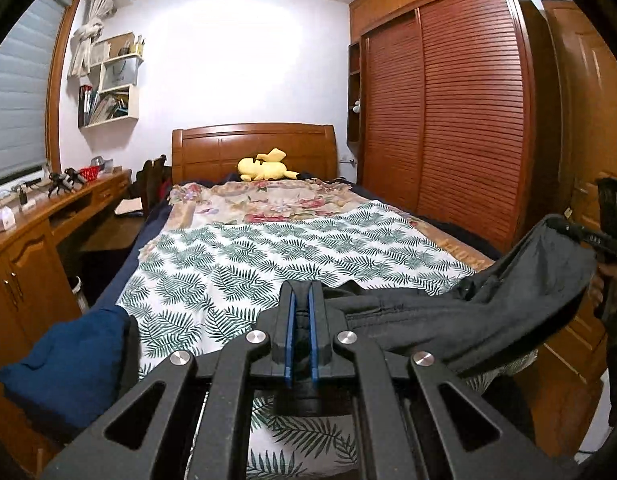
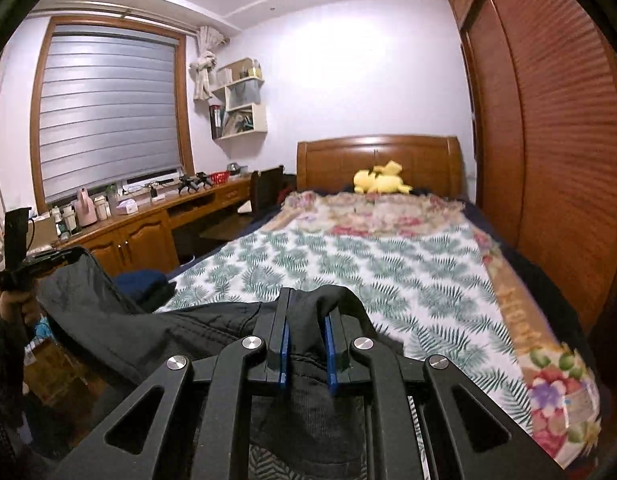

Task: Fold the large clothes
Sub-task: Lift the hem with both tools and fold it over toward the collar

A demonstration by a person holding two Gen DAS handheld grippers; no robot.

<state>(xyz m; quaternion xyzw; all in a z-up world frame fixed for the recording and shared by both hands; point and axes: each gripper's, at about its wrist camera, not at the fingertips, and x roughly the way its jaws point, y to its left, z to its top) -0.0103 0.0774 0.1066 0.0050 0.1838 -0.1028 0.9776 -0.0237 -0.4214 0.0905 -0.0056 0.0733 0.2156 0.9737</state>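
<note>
Bedroom setup: a bed (image 1: 268, 248) with a leaf-print sheet takes up the middle, a wooden surface (image 1: 60, 208) full of small stuff runs along at 9 o'clock, the headboard with a yellow plush toy (image 1: 264, 166) sits at 12, and a big louvred wardrobe (image 1: 444, 112) stands at 3.

Going left to right: a folded blue garment (image 1: 68, 356) sits at about 8 o'clock on the bed's near corner, probably parked out of the way. Then the left tongs (image 1: 301, 300) are clenched on one edge of a dark grey garment (image 1: 508, 300), and the right tongs (image 2: 307, 304) are clamped on another bunch of the same cloth. It hangs stretched between them, over the foot of the bed, I'd guess to shake it flat before laying it down.
</note>
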